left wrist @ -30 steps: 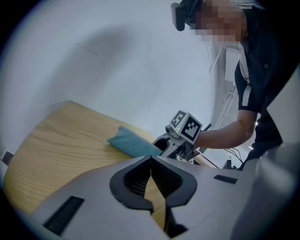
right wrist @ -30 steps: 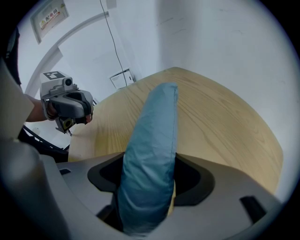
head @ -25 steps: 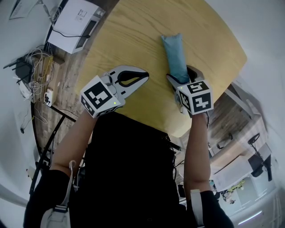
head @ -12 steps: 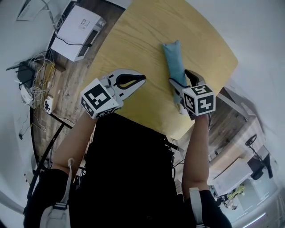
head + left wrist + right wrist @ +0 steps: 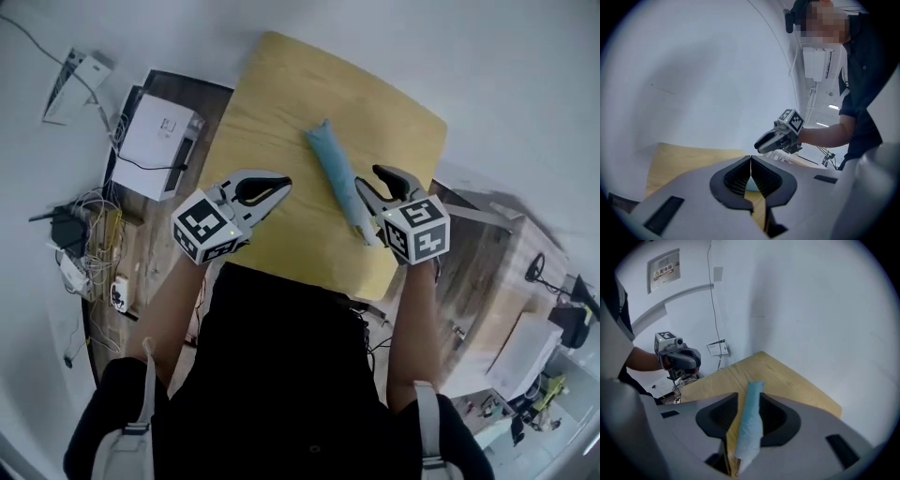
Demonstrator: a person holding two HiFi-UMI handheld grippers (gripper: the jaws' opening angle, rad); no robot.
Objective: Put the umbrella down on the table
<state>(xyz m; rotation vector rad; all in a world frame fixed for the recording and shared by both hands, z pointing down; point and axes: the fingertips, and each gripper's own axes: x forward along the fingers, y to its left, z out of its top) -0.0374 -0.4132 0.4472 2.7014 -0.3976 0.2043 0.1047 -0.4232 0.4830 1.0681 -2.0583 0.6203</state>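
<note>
Umbrella (image 5: 337, 178) first: the folded pale-blue bundle lies flat on the table (image 5: 272, 103), running from near the middle toward the near edge, which is where the task wants it. My right gripper (image 5: 377, 184) hangs over its near end, pointing steeply down, so its own camera looks through the gap at the fabric below. Its jaws stand partly apart and have just been closing. The umbrella is in line between them but, as I read it, not pinched, since bare wood shows between one jaw and the cloth. I judge that a release, the jaws narrowing only because nothing needs them wide. My left gripper (image 5: 278, 185) hovers to the left of the umbrella, well apart from it, jaws fully together on nothing. It has no part in the placing and keeps out of the way.

A second ago the right gripper sat low at the umbrella's near end, close to the tabletop. Now both grippers are raised, and the table looks smaller and farther below. The umbrella stays on the wood.
</note>
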